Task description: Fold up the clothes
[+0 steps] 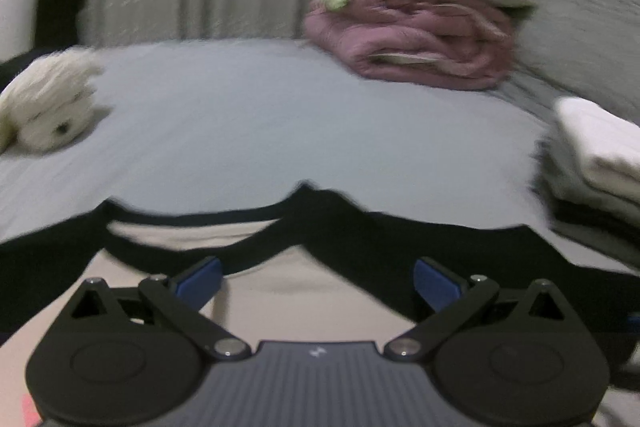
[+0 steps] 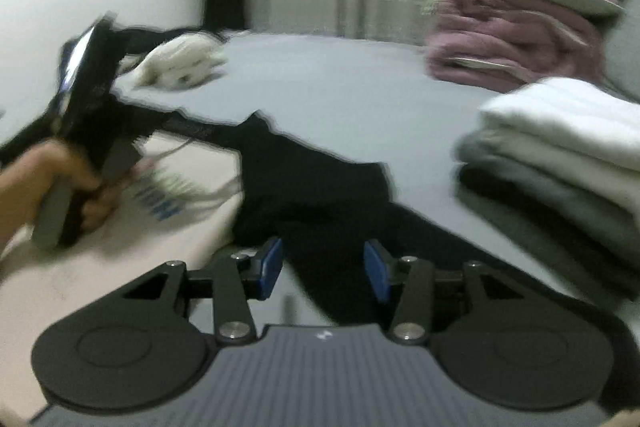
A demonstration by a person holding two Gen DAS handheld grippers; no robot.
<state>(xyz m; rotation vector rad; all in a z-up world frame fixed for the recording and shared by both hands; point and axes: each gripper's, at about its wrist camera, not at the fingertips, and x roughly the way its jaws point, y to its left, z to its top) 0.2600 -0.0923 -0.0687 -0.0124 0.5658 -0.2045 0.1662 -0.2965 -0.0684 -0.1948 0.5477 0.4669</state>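
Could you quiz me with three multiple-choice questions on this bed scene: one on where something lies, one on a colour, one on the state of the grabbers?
1. Where is the white plush toy in the left wrist view?
A. far left of the bed
B. on the pink blanket
C. on the folded stack

2. What colour are the sleeves of the shirt lying in front?
A. red
B. black
C. green

3. How do the left gripper and right gripper stand?
A. both open
B. both shut on cloth
C. one open, one shut

Answers: 1 A, it lies by the bed's left edge. 2 B, dark sleeves edge the pale body. 3 A, a gap shows between each pair of blue pads.
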